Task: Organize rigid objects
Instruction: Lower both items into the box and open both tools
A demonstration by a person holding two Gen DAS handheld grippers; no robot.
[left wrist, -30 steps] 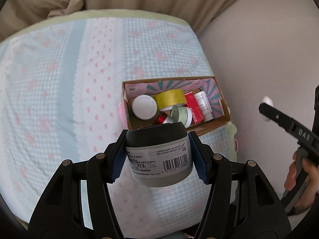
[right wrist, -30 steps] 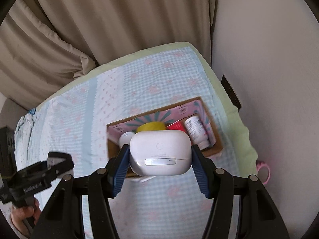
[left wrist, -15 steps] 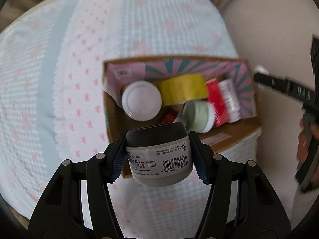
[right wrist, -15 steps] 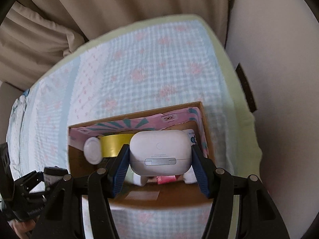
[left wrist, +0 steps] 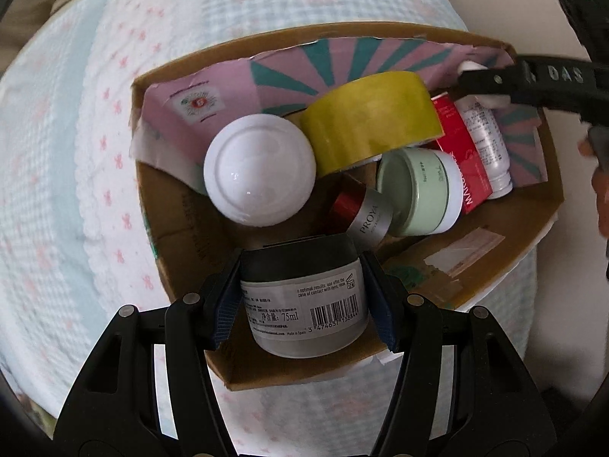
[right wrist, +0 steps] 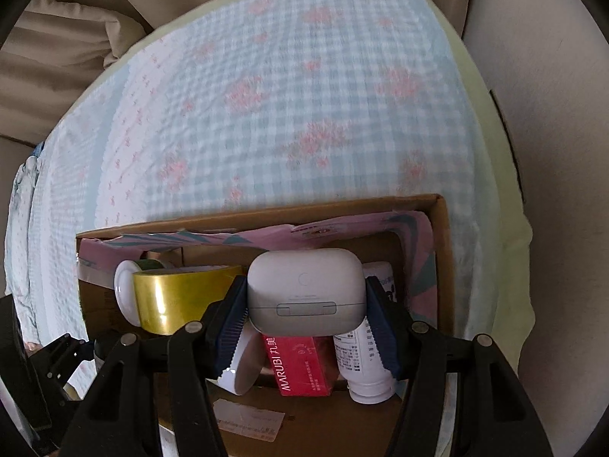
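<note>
A checked bedspread (right wrist: pixel 304 95) is lying under an open cardboard box (left wrist: pixel 533 236) crowded with a yellow tape roll (left wrist: pixel 373 122), jars and a red carton (right wrist: pixel 300 365). Over the box, the left claw (left wrist: pixel 304 297) is clamping a grey jar (left wrist: pixel 304 301) between its pads. The right claw (right wrist: pixel 304 304) is squeezing a white earbud case (right wrist: pixel 304 293), hanging just above the red carton.

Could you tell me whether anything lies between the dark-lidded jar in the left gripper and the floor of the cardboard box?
Nothing visible: the jar hangs over a bare corner of the cardboard box, beside the white-lidded jar.
</note>
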